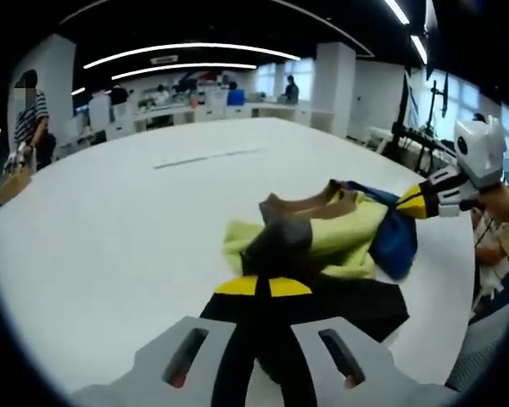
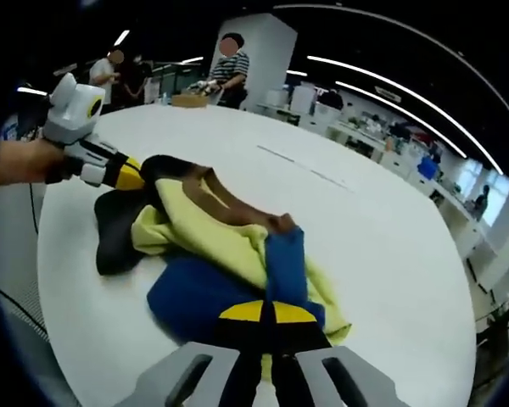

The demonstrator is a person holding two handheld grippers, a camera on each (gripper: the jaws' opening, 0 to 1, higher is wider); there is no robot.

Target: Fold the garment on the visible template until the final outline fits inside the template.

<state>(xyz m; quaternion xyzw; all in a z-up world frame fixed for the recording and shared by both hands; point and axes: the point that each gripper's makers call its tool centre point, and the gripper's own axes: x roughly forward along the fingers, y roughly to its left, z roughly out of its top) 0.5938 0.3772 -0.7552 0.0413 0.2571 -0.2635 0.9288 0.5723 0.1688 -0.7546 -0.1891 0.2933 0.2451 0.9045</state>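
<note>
White table [image 1: 110,237] in an open office; garment [image 1: 322,242] lies bunched near its edge. Left gripper [image 1: 263,288] is clamped on the black part; right gripper [image 2: 267,314] is clamped on the blue part. Judgement: draw both apart evenly to flatten cloth before folding; template tape line [image 1: 208,157] lies well beyond.

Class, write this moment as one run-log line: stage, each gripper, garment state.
stage: lifting | left gripper: shut on garment's black part | right gripper: shut on blue part | garment: bunched on white table, unfolded
</note>
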